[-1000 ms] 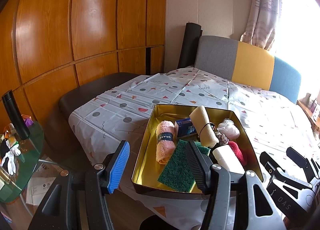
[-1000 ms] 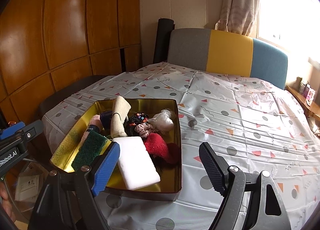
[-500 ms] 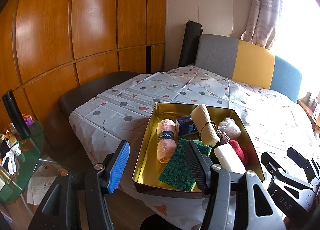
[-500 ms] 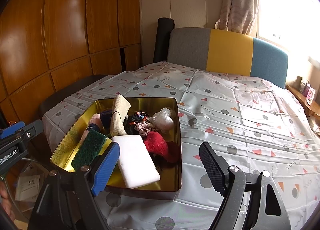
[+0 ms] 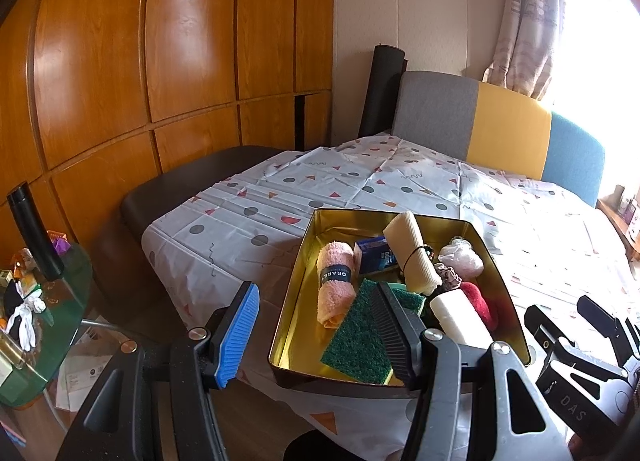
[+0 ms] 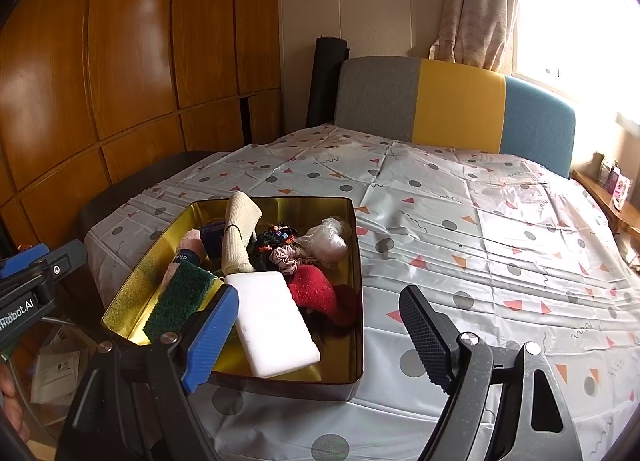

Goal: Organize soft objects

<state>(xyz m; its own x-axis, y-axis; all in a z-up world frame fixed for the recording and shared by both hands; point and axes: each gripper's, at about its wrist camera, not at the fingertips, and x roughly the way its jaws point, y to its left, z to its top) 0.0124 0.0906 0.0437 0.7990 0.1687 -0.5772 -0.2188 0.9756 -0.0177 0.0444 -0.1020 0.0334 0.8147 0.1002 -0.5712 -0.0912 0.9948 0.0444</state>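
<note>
A gold tin (image 6: 352,301) near the front corner of a patterned surface (image 6: 480,221) is crammed with soft things: a white sponge (image 6: 272,321), green scourer (image 6: 180,295), pink towel roll (image 5: 334,281), cream roll (image 6: 238,233), red cloth (image 6: 312,293) and scrunchies (image 6: 284,257). The left hand-held gripper (image 5: 316,325) and right hand-held gripper (image 6: 320,333) hover before it, jaws apart, holding nothing. With items piled so tightly, a careless pinch would likely snag a neighbour or nudge the tin off the edge.
</note>
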